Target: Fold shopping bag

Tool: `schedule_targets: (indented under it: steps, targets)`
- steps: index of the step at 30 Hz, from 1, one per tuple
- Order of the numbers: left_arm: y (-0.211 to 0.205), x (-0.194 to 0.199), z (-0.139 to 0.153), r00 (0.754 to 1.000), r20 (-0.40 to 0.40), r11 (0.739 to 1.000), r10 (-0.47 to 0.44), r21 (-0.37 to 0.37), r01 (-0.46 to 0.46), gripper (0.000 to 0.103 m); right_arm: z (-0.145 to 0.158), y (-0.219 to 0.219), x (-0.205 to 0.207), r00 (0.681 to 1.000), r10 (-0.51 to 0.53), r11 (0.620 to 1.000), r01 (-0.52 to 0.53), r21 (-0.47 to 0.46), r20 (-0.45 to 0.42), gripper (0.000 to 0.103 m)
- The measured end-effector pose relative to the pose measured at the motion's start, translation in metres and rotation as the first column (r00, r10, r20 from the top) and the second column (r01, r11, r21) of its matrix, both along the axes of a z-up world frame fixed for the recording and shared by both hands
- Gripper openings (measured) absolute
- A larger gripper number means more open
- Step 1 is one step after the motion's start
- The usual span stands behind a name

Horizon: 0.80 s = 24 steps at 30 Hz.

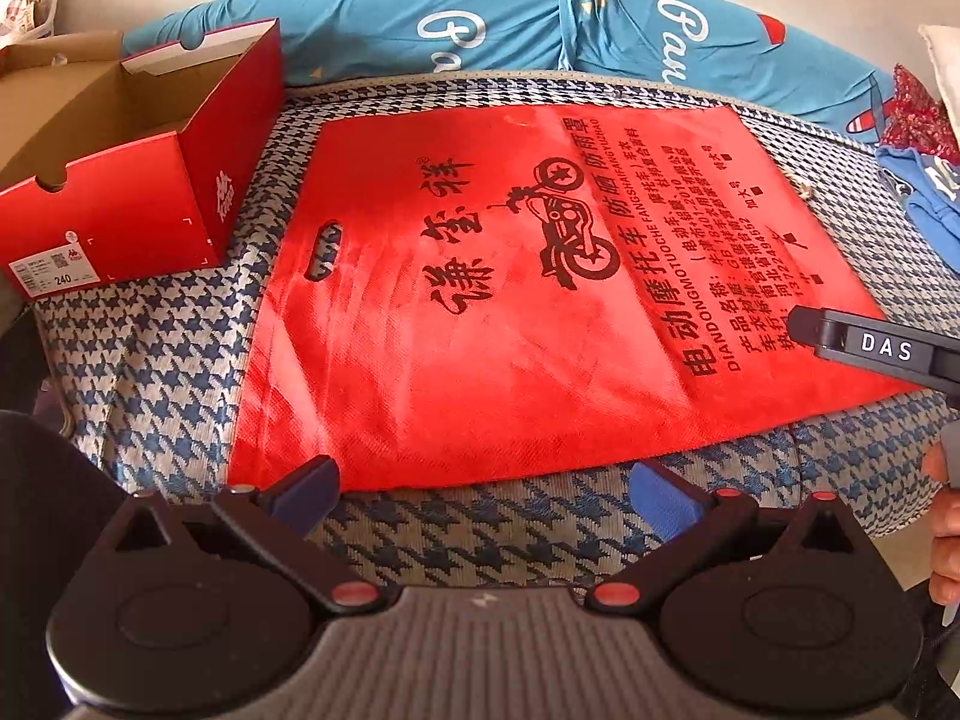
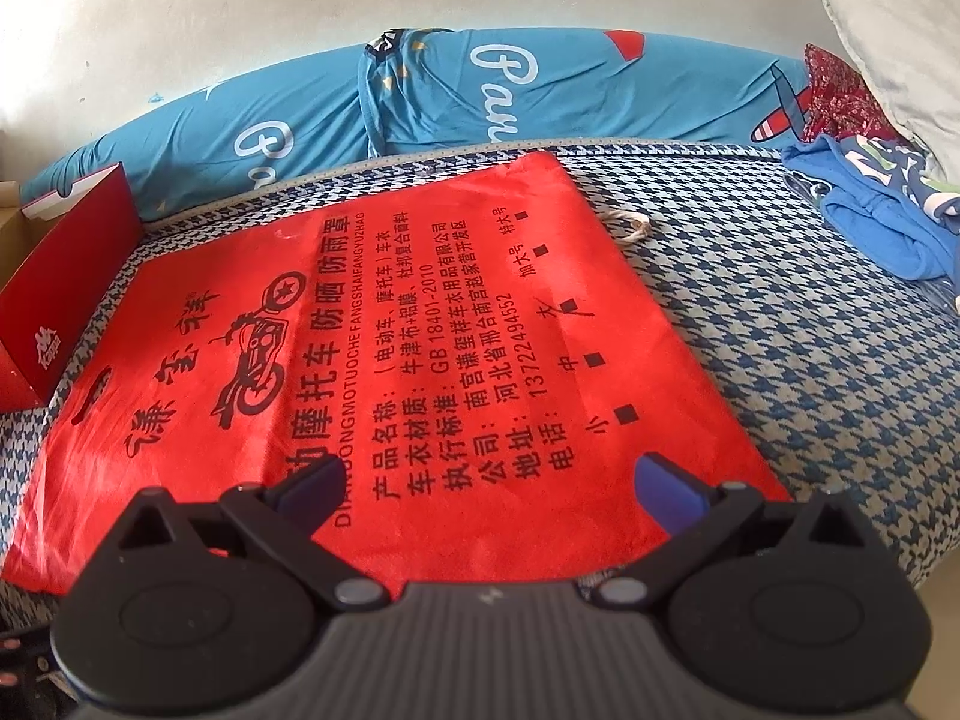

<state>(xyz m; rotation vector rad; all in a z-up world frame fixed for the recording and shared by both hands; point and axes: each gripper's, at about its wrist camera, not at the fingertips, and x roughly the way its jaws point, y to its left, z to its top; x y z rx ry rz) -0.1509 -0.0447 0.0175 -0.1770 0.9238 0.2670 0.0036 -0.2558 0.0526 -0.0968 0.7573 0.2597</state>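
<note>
Red shopping bag (image 1: 480, 300) is lying flat and unfolded on a blue-and-white houndstooth bed cover (image 1: 150, 360), printed side up, black lettering and a motorcycle drawing showing. Its cut-out handle slot (image 1: 324, 252) is sitting toward the left end, closest to the shoe box.

Left gripper (image 1: 483, 495) is hovering just off the near edge of the bag, jaws spread wide, nothing between them. Its blue fingertips (image 1: 306, 492) are sitting at the bag's near edge; whether they are touching the fabric cannot be told.

Right gripper (image 2: 489, 489) is hanging over the near right part of the bag, jaws likewise wide apart and gripping nothing. In the left wrist view its dark body is reaching in from the right over the bag's right end, and part of a hand (image 1: 945, 516) is showing at the right edge.

An open red shoe box (image 1: 138, 180) is standing on the cover just left of the bag, far left. A blue printed bolster (image 2: 420, 102) is running along the far side against a pale wall. Blue clothing (image 2: 876, 210) is lying crumpled at the far right, well apart from the bag, with a white pillow (image 2: 900, 42) beyond it. A small loop of string (image 2: 633, 228) is lying just beside the bag's far right edge.
</note>
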Motion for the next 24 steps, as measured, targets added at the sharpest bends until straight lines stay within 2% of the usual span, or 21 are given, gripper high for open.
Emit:
schedule_targets:
  steps: [6, 12, 15, 24]
  targets:
    - [-0.012, 0.000, -0.001, 0.999, -0.003, 0.999, -0.045, 0.012, 0.045, 0.103, -0.003, -0.002, -0.001, 1.000, -0.013, 1.000, 0.013, -0.007, -0.008, 0.103]
    - [-0.007, 0.001, 0.000, 1.000, 0.007, 0.999, -0.026, 0.022, 0.026, 0.103, -0.005, -0.004, -0.002, 1.000, -0.028, 0.999, 0.028, -0.017, -0.013, 0.103]
    - [-0.004, 0.002, -0.002, 1.000, 0.005, 1.000, -0.024, 0.004, 0.024, 0.103, -0.006, -0.006, -0.002, 0.999, -0.046, 0.999, 0.045, -0.025, -0.015, 0.103]
    - [-0.004, 0.008, -0.006, 0.998, 0.013, 0.998, -0.065, 0.021, 0.064, 0.103, -0.004, -0.038, -0.008, 0.992, -0.128, 0.992, 0.128, -0.017, -0.008, 0.103]
